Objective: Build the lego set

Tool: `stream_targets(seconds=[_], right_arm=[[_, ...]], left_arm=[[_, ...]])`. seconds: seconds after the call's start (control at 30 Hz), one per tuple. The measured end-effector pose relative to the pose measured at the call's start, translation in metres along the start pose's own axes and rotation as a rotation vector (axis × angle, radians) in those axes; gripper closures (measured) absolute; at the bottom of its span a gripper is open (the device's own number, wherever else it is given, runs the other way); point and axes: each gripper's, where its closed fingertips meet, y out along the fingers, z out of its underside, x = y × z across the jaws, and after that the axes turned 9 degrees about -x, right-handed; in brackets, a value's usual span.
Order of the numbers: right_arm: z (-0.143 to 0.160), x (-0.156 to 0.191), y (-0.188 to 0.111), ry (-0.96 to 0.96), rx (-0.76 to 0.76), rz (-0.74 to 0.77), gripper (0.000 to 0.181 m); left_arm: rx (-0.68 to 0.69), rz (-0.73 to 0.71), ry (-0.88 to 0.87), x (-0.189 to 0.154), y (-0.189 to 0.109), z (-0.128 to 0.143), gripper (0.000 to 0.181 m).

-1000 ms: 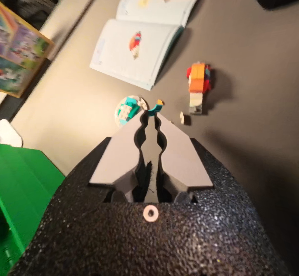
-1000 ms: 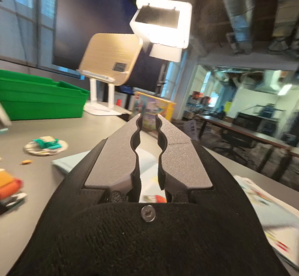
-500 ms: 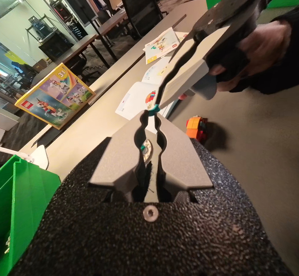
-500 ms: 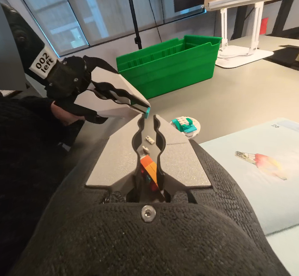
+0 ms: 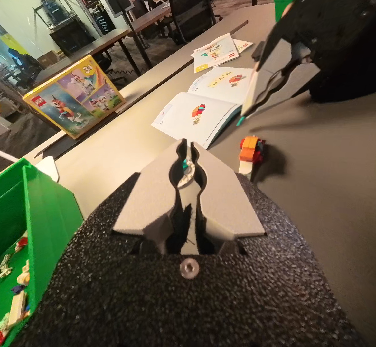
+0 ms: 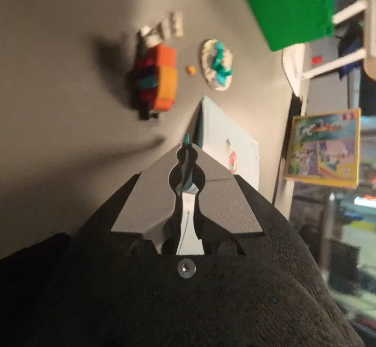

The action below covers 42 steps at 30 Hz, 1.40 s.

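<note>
My right gripper (image 6: 187, 145) is shut on a thin teal piece (image 6: 186, 139) that sticks out past its tips. It hangs above the table near the booklet edge, and also shows in the left wrist view (image 5: 243, 114) with the teal piece (image 5: 240, 121) at its tip. The orange and red lego build (image 6: 160, 78) lies on the table beyond it, and shows in the left wrist view (image 5: 252, 151) too. My left gripper (image 5: 188, 143) is empty, its jaws almost together. A round white plate with teal bricks (image 6: 217, 65) lies between the build and the bin.
An open instruction booklet (image 5: 195, 111) and loose leaflets (image 5: 215, 55) lie on the table. A yellow lego box (image 5: 75, 101) stands at the far edge. A green bin (image 5: 30, 204) with loose pieces is at my left. Small white pieces (image 6: 162, 27) and a yellow bit (image 6: 191, 70) lie near the build. Across from one pair of fingers to the other is roughly 15 cm.
The teal piece passed from my left gripper to my right. The right gripper then swung away and down toward the table; the left is now empty and closed further.
</note>
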Motion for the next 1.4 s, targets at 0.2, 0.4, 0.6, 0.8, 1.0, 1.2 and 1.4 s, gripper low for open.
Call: stream_targets(seconds=[0.2, 0.4, 0.6, 0.8, 1.0, 1.2, 1.4], right_arm=[[0.010, 0.026, -0.008, -0.266, 0.094, -0.134, 0.179], [0.007, 0.032, -0.010, -0.201, 0.151, -0.289, 0.174], [0.002, 0.023, -0.022, 0.071, 0.170, -0.313, 0.140], [-0.019, -0.040, -0.035, 0.469, -0.284, 0.260, 0.137], [0.006, -0.067, -0.088, 0.517, -0.439, 0.868, 0.150], [0.024, -0.084, -0.117, 0.560, -0.484, 1.037, 0.150], [0.020, -0.081, -0.116, 0.550, -0.498, 1.018, 0.151]], left_arm=[[-0.015, 0.012, -0.032, 0.000, -0.009, 0.004, 0.181], [-0.014, 0.028, 0.001, -0.003, -0.013, 0.000, 0.181], [-0.064, -0.028, -0.029, 0.006, -0.019, -0.005, 0.181], [-0.239, -0.169, -0.088, 0.025, -0.015, -0.015, 0.181], [-0.383, -0.328, -0.023, 0.045, -0.010, -0.016, 0.181], [-0.413, -0.299, -0.051, 0.043, -0.001, -0.009, 0.181], [-0.440, -0.295, -0.104, 0.049, -0.006, -0.009, 0.181]])
